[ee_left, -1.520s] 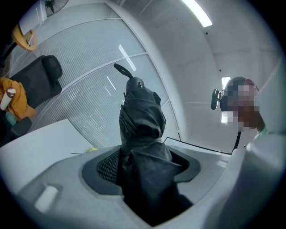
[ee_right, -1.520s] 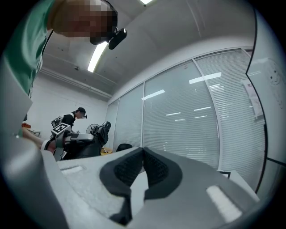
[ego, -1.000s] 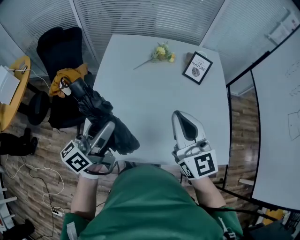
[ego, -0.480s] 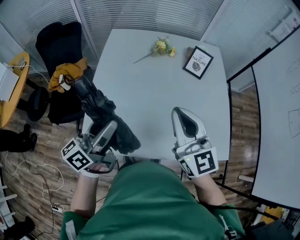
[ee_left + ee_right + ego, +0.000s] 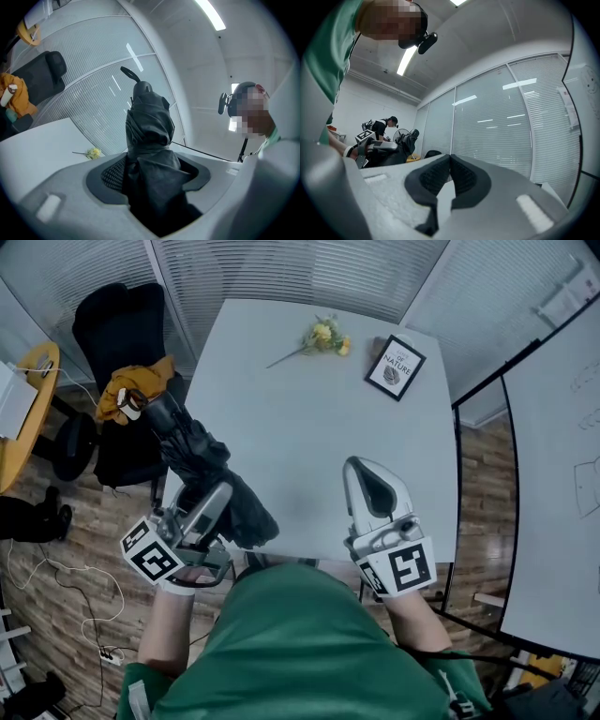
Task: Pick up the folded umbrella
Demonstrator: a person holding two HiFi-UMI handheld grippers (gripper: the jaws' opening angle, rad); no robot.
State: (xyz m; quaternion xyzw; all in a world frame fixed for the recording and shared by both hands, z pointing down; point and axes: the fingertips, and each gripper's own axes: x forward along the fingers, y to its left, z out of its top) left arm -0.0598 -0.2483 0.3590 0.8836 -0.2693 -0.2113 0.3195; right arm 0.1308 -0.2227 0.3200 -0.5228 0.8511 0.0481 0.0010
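Note:
The folded black umbrella [image 5: 192, 451] hangs in the air over the table's left edge, its strap end pointing at the chair. My left gripper [image 5: 217, 504] is shut on its thick lower part. In the left gripper view the umbrella [image 5: 147, 136] fills the gap between the jaws of the left gripper [image 5: 150, 176] and stands up ahead, the wrist strap at its top. My right gripper [image 5: 364, 476] hovers over the table's near edge. In its own view the right gripper [image 5: 450, 174] has its pads pressed together with nothing between them.
A white table [image 5: 309, 427] carries a yellow flower [image 5: 323, 337] and a framed picture [image 5: 395, 365] at its far side. A black office chair [image 5: 117, 329] with an orange garment [image 5: 131, 390] stands to the left. A whiteboard [image 5: 558, 474] lines the right.

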